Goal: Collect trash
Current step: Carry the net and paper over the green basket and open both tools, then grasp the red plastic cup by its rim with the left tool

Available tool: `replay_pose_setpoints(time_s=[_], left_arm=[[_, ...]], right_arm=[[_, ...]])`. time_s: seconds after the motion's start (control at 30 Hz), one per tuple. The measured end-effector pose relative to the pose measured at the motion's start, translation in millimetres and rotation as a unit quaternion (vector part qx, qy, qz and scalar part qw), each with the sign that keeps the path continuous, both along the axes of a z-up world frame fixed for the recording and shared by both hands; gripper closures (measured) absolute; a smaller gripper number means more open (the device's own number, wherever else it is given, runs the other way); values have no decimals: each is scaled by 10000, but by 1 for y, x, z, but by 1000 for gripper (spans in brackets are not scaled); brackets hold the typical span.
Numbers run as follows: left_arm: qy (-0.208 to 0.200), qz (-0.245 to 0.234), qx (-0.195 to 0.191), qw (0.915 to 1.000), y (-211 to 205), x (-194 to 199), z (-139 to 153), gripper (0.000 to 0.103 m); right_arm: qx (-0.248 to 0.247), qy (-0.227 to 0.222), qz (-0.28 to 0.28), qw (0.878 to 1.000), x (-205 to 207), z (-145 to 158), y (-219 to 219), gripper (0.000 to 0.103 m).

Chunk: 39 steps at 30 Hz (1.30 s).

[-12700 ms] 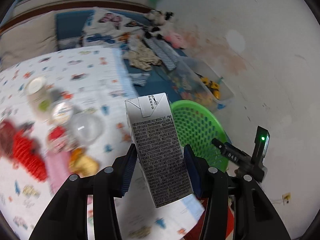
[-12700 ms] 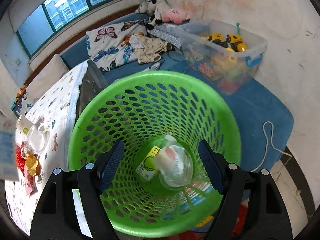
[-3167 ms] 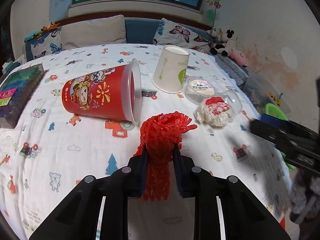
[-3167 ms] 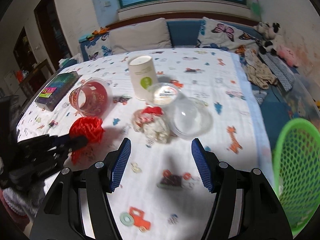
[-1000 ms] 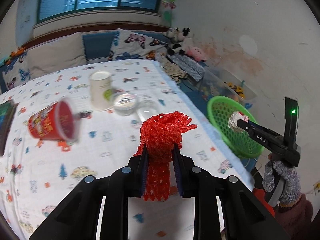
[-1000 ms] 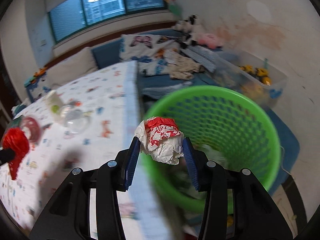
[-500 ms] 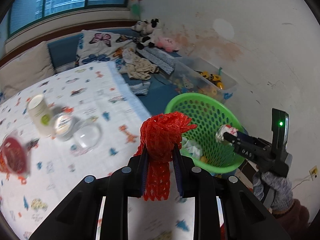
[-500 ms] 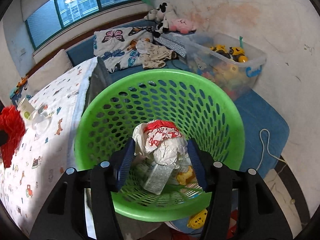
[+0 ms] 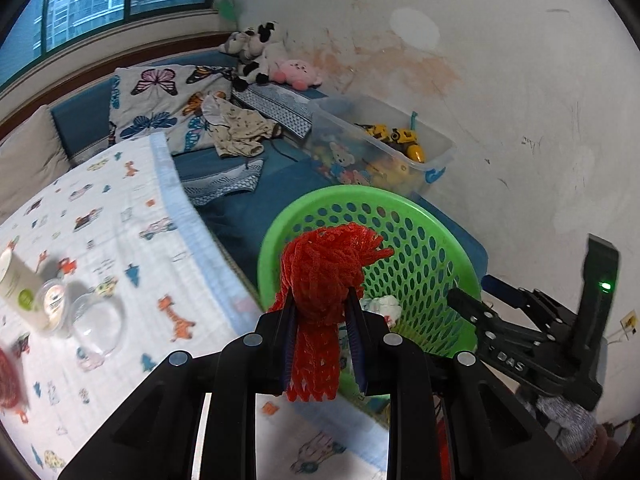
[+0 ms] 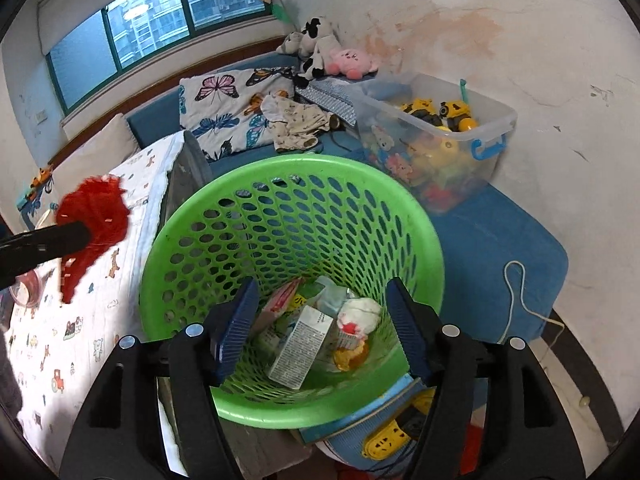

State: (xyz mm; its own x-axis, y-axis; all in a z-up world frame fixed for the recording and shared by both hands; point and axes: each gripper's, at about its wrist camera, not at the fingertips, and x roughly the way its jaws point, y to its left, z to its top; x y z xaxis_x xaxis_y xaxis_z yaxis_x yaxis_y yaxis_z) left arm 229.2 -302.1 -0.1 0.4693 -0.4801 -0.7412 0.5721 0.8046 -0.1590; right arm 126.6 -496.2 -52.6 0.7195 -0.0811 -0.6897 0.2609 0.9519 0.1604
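While left gripper (image 9: 320, 316) clamps red net (image 9: 320, 276), right gripper (image 10: 320, 320), marked "DAS", gapes empty over basket (image 10: 256, 196).

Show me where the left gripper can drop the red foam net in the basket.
The green basket has room along its near-left floor, beside the milk carton. The right side is crowded: crumpled wrapper and other scraps. The right gripper hangs open above; the left gripper holds the red foam net.

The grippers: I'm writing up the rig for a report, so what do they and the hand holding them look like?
Both the left gripper and the right gripper are matte black, angular plastic with silver rivets and blue ribbed pads. Seen from the left wrist, the right one carries white lettering and an upright block with a green light. The hand wears a grey knit glove.
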Motion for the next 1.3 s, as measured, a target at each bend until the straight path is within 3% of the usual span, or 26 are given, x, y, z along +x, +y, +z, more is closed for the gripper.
replay_pose_setpoints(time_s=[0.2,0.4,0.47,0.63,1.03,1.3], left_arm=[[136,-145,175,9996,-27,8,-15,79],[76,-297,205,9993,-39,5,-22,57],[55,-294,158,9994,-38,4,-22,45],[89,-171,50,9998,-23,3,-21,45],[64,745,-117,9971,80,-19,-13,45],[-255,1667,86,9856,166,-29,-9,45]], right_arm=[[11,-76,-27,10000,-8,4,-2,36],[58,-124,-65,9999,-11,7,-5,36],[50,-123,-69,9999,-12,7,-6,36],[50,-140,-39,9999,-13,10,-1,35],[-19,-204,553,9983,-3,24,48,28],[-72,-194,1134,9933,20,28,101,25]])
